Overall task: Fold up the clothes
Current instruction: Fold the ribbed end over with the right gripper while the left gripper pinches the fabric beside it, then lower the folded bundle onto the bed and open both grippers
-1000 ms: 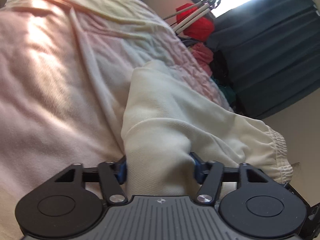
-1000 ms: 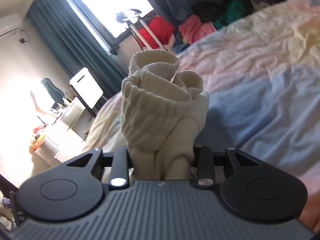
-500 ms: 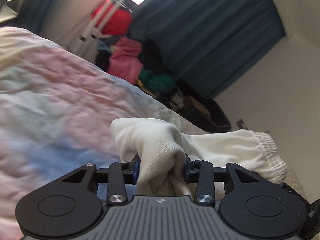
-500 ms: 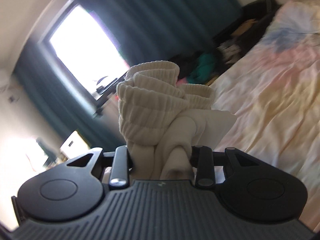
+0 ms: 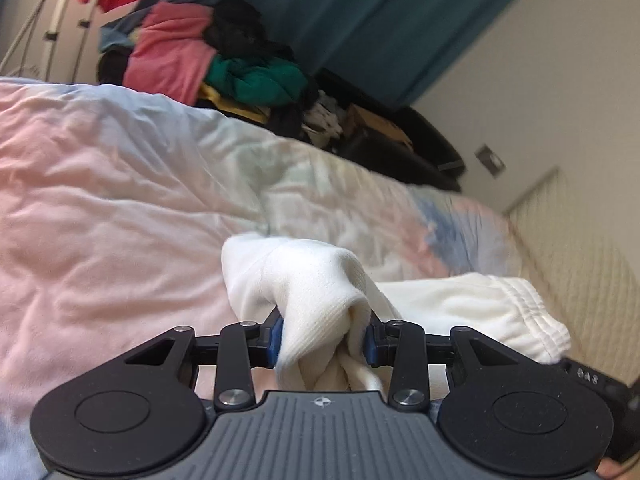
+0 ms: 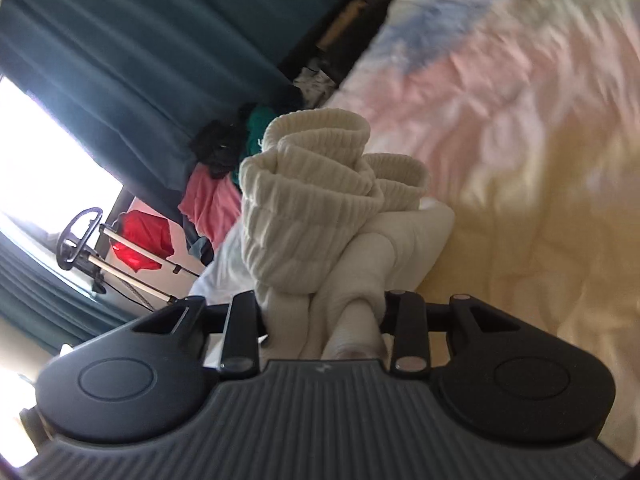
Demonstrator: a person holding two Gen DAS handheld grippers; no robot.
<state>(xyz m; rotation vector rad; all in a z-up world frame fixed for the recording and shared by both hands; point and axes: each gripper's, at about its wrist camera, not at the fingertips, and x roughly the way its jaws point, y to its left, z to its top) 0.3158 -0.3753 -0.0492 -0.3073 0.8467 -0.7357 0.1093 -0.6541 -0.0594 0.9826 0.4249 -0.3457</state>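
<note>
A cream garment (image 5: 316, 280) is bunched between the blue pads of my left gripper (image 5: 322, 342), which is shut on it; its elastic waistband (image 5: 532, 312) trails to the right. My right gripper (image 6: 324, 316) is shut on another bunch of the cream garment (image 6: 320, 216), with ribbed cuffs (image 6: 320, 132) sticking up past the fingers. Both bunches are held above the pastel bedspread (image 5: 120, 208), which also shows in the right wrist view (image 6: 520, 120). The fingertips are hidden in the cloth.
A heap of pink, green and black clothes (image 5: 208, 52) lies beyond the bed's far edge by teal curtains (image 5: 360, 8). A red garment on a rack (image 6: 140, 240) stands by the bright window. A cream wall (image 5: 540, 100) is at the right.
Both grippers have swung and tilted with the garment still held. The left view turned from the bed surface toward the clothes heap and wall; the right view rolled, with the bed now at upper right.
</note>
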